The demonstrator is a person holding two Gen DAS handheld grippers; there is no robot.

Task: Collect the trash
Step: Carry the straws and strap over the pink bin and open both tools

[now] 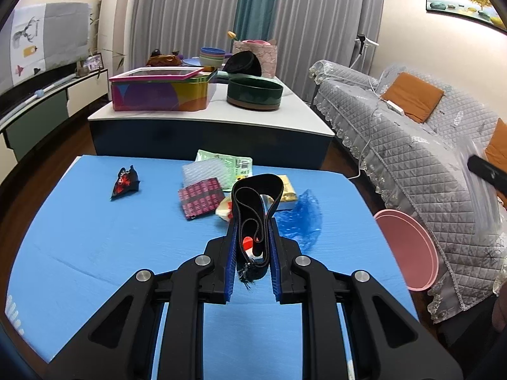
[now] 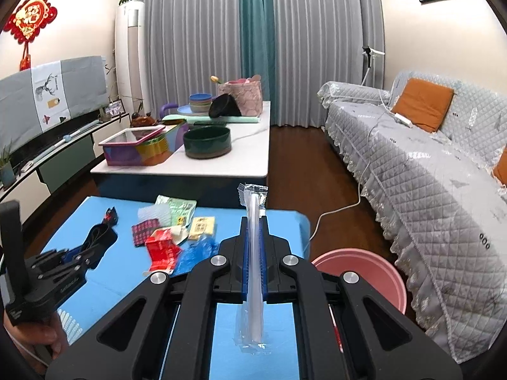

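Left claw [image 1: 253, 243]: clamped on a looped black elastic band [image 1: 256, 202], lifted above the blue worktop [image 1: 95, 237]. Right claw [image 2: 253, 247]: pinching a clear plastic straw wrapper [image 2: 253, 253]. Both raised, probably for the pink bin [image 2: 364, 272] beside the worktop; further wrappers remain.

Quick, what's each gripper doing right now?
Left gripper: closed on a black elastic band.
Right gripper: closed on a clear plastic wrapper.

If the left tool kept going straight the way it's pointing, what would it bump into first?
Probably the litter on the blue table: the left tool, shut on a black band, points toward the yellow packet. Depth is hard to judge.
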